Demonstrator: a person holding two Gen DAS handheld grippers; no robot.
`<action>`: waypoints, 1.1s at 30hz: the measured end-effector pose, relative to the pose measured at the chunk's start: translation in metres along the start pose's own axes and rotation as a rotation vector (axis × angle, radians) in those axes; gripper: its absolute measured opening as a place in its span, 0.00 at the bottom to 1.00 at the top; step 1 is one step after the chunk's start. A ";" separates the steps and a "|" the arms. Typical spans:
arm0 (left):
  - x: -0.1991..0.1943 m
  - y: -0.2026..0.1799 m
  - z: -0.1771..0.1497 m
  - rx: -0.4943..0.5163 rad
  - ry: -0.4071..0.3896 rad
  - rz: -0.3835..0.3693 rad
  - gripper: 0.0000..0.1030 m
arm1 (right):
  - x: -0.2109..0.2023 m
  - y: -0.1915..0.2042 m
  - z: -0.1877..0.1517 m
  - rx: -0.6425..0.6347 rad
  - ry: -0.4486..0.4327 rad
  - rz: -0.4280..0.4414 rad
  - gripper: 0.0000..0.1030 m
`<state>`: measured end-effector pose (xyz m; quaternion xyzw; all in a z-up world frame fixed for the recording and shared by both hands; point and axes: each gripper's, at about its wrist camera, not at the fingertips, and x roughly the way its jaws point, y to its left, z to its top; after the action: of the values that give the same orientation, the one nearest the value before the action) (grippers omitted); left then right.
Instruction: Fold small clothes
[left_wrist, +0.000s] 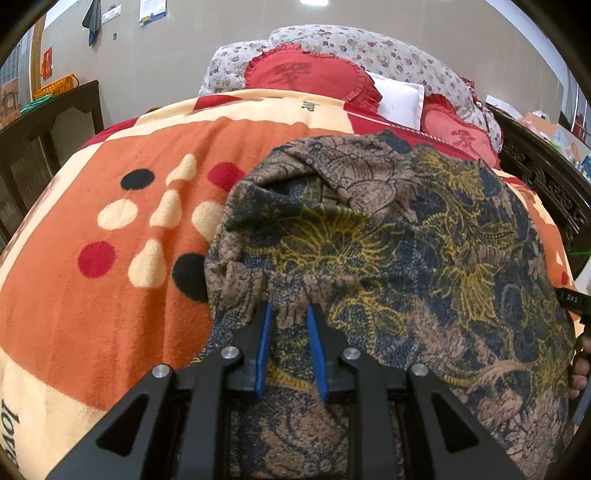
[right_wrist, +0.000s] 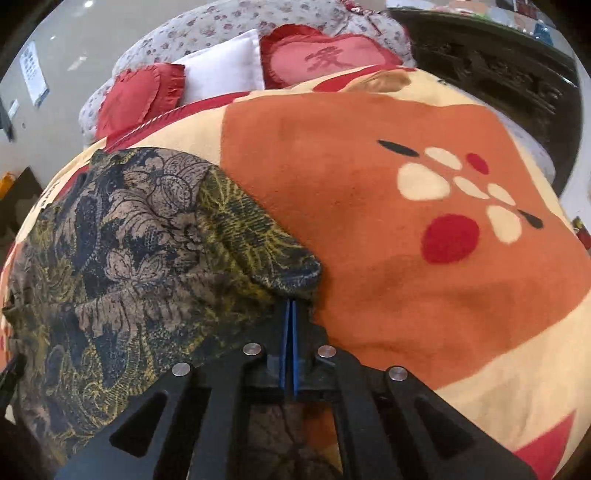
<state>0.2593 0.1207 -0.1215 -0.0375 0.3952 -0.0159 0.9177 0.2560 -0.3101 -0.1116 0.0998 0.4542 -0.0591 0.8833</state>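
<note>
Blue-padded left tongs (left_wrist: 290, 314) are sitting nearest in the left wrist view, their fingers spread apart with a bunched fold of the garment (left_wrist: 388, 236) lying between them; whether the pads are touching that fold cannot be told. Right tongs (right_wrist: 290, 306) are pressing together in the right wrist view, pinching the rounded corner of the same garment (right_wrist: 147, 236).

Patterned fabric, brown and dark blue with yellow leaf outlines, is making up the garment, which is lying rumpled and partly doubled over on the blanket (left_wrist: 110, 258). In the left wrist view it is filling the lower centre and right; in the right wrist view it is spreading from the tongs toward the left edge.

Fleece blanket, orange with cream borders and a motif of cream petals and red and black dots (right_wrist: 448, 192), is covering the bed under the garment and is extending well beyond it on both sides.

Farther back, at the head of the bed, two red ruffled cushions (left_wrist: 306, 75) bearing characters are flanking a white pillow (left_wrist: 400, 99). Behind them a floral quilt (left_wrist: 369, 46) is lying piled against the wall.

Dark carved wooden furniture (right_wrist: 491, 70) is standing beside the bed, and papers (left_wrist: 152, 11) are hanging on the pale wall behind.
</note>
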 end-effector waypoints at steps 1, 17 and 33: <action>0.000 0.000 0.000 0.000 0.000 0.000 0.21 | -0.001 0.001 0.002 -0.018 0.013 -0.002 0.01; 0.000 0.006 0.000 -0.021 0.000 -0.033 0.21 | -0.035 0.142 -0.046 -0.371 -0.103 0.138 0.29; -0.032 -0.102 -0.038 0.170 0.141 -0.213 0.45 | -0.078 0.131 -0.091 -0.354 -0.007 0.125 0.29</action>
<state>0.2102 0.0190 -0.1161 -0.0002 0.4495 -0.1494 0.8807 0.1643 -0.1609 -0.0837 -0.0295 0.4476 0.0764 0.8905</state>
